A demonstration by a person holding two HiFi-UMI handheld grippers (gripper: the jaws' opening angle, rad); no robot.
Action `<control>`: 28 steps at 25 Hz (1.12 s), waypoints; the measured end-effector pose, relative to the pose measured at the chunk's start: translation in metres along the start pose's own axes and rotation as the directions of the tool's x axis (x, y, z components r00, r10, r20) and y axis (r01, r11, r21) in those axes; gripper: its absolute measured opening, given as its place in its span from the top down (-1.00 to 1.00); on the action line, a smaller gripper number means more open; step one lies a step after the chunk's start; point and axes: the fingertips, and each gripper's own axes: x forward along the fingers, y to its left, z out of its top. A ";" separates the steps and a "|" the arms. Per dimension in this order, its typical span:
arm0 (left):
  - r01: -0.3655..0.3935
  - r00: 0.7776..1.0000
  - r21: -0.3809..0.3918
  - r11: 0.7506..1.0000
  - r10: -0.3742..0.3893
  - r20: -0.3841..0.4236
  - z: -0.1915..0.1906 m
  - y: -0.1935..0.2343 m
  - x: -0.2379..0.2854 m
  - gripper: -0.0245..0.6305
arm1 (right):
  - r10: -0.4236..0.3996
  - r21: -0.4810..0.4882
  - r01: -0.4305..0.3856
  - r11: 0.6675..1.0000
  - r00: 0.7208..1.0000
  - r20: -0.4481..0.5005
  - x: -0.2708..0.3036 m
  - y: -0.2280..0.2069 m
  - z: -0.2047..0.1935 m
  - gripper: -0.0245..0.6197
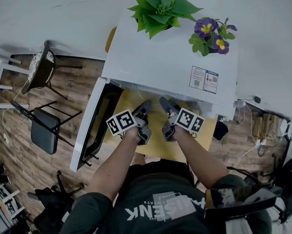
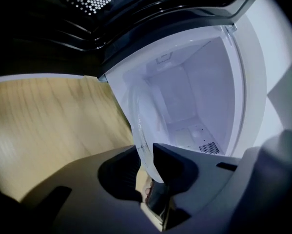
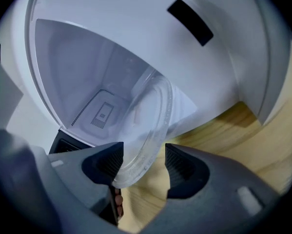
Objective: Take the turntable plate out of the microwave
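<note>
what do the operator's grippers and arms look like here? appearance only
The left gripper and right gripper are dark grey moulded bodies, each ending in two blunt jaws with ribbed black pads. Each carries a white cube printed with black square markers. No cables visible. The person wears a dark green short-sleeved T-shirt with white lettering; forearms uncovered.

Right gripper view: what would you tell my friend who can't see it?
A clear glass turntable plate sits between the jaws of the right gripper; the jaws are apart, not squeezing it. Behind it is the white inside of the microwave, and a wooden table shows on the right.
</note>
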 end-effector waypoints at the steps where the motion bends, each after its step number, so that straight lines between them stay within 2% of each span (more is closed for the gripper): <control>1: 0.001 1.000 0.005 1.000 -0.001 0.000 -0.003 0.000 -0.003 0.68 | 0.007 0.003 -0.007 1.000 1.000 0.000 0.000 0.000 -0.001 0.12; 4: 0.001 1.000 0.021 1.000 -0.001 -0.001 -0.010 0.002 -0.014 0.69 | 0.017 0.002 -0.017 1.000 1.000 -0.001 -0.001 -0.001 -0.003 0.13; 7: 0.007 1.000 0.023 1.000 -0.007 -0.006 -0.020 0.003 -0.023 0.70 | 0.053 0.017 -0.053 0.998 0.999 0.003 -0.003 0.003 -0.004 0.23; 8: 0.013 1.000 0.020 1.000 -0.013 -0.009 -0.024 0.003 -0.026 0.70 | 0.069 0.023 -0.070 0.997 0.998 0.005 -0.005 0.005 -0.005 0.39; 9: 0.020 1.000 0.014 1.000 -0.020 -0.012 -0.028 0.003 -0.028 0.70 | 0.083 0.027 -0.083 0.996 0.997 0.005 -0.006 0.007 -0.005 0.46; 13: 0.023 1.000 -0.001 1.000 -0.023 -0.006 -0.038 0.010 -0.041 0.68 | 0.125 0.054 -0.123 0.991 0.992 -0.030 -0.011 0.012 -0.017 0.55; 16: 0.044 0.999 0.038 0.998 -0.044 0.003 -0.040 0.011 -0.047 0.65 | 0.172 0.112 -0.168 0.979 0.985 -0.030 -0.018 0.014 -0.024 0.62; 20: 0.081 0.995 0.045 0.996 -0.083 0.048 -0.027 0.013 -0.050 0.65 | 0.223 0.156 -0.216 0.964 0.974 -0.032 -0.026 0.015 -0.029 0.69; 23: 0.089 0.990 0.025 0.996 -0.092 0.111 -0.008 0.016 -0.048 0.58 | 0.244 0.137 -0.235 0.962 0.968 -0.054 -0.035 0.014 -0.030 0.71; 25: 0.096 0.989 0.018 0.995 -0.097 0.107 -0.002 0.017 -0.044 0.52 | 0.264 0.118 -0.255 0.960 0.962 -0.070 -0.043 0.016 -0.032 0.74; 28: 0.056 0.995 0.029 0.998 -0.058 0.081 -0.002 0.022 -0.040 0.53 | 0.282 0.108 -0.272 0.956 0.955 -0.095 -0.049 0.016 -0.036 0.77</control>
